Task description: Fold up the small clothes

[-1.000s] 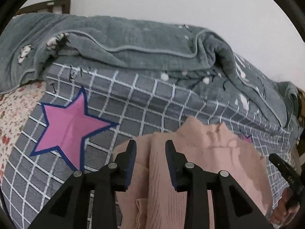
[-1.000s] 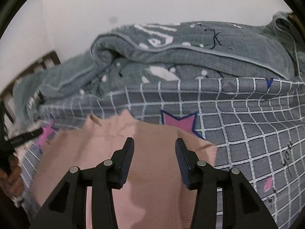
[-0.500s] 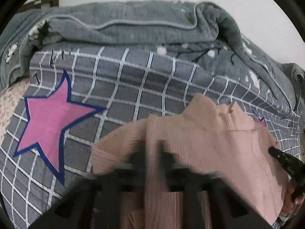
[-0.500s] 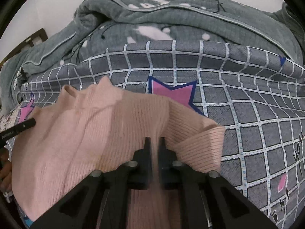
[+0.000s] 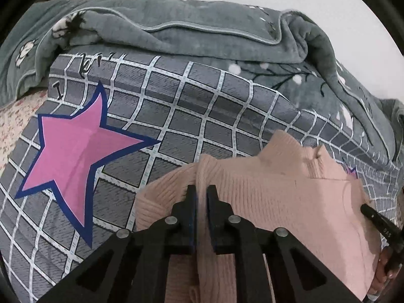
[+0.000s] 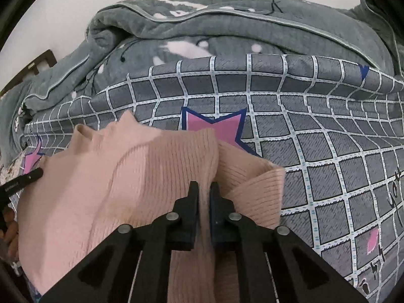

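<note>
The pink ribbed sweater (image 5: 290, 202) lies spread on the bed, on the grey checked sheet (image 5: 202, 106) with its pink stars, collar pointing toward the rumpled grey blanket (image 5: 176, 38) at the back. My left tool (image 5: 201, 194) is pinched together on a ridge of knit at the sweater's left shoulder, just beside where the sleeve falls away. My right tool (image 6: 204, 192) is clamped the same way on the opposite shoulder, where the right sleeve (image 6: 255, 189) lies doubled over with its cuff end toward the sheet.

I judge this a light, limp thing. The knit is soft and stretchy, so it will sag between my two holds and drape, not keep any shape. The ribbing gives good friction, so slipping seems unlikely, but a thin pinch of only the top layer could pull away from the layer beneath. The shoulder seams are the firmest places to hold, and that is roughly where both tools bite. Pulling too far apart would stretch the body out of square, so I would keep the holds level and the cloth only just taut.
</note>
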### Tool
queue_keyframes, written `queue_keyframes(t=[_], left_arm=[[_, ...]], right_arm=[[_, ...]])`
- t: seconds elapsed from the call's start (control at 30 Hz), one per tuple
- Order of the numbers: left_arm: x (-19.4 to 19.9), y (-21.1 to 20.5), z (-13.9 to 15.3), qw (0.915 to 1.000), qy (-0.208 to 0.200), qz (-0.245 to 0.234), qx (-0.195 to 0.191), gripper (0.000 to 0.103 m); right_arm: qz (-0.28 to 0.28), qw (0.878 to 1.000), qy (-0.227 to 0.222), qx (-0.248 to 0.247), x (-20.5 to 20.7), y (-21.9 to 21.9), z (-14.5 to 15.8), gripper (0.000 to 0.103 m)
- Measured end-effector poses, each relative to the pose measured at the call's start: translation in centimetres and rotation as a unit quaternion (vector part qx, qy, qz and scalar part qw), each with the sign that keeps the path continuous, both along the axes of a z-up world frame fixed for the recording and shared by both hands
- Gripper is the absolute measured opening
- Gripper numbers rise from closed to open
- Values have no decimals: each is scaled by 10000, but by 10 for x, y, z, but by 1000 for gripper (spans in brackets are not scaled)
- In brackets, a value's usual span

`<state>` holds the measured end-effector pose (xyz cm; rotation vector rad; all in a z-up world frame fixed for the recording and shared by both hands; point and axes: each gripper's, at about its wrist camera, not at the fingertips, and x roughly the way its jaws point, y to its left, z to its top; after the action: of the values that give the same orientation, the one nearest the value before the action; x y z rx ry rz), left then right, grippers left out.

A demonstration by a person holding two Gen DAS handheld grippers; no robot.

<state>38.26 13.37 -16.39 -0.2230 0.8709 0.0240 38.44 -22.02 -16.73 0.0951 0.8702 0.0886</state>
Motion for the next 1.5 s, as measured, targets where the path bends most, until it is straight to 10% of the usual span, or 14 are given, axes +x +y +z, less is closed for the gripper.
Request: queue_keyframes(t=[0.23,1.13,1.5], left_arm=[[-24,-17,10,9984,-250,-247,434,61],[-227,-65,72,9938,-786,458,639,74],[-189,-43,42,9970,-763,134,-7,75]], right_arm=[[73,9994,-223,-248,-31,4,20,43],[499,9934,-1029,-53,-184,-24,70,55],[257,9951,-936,214,-180,-30,61,66]])
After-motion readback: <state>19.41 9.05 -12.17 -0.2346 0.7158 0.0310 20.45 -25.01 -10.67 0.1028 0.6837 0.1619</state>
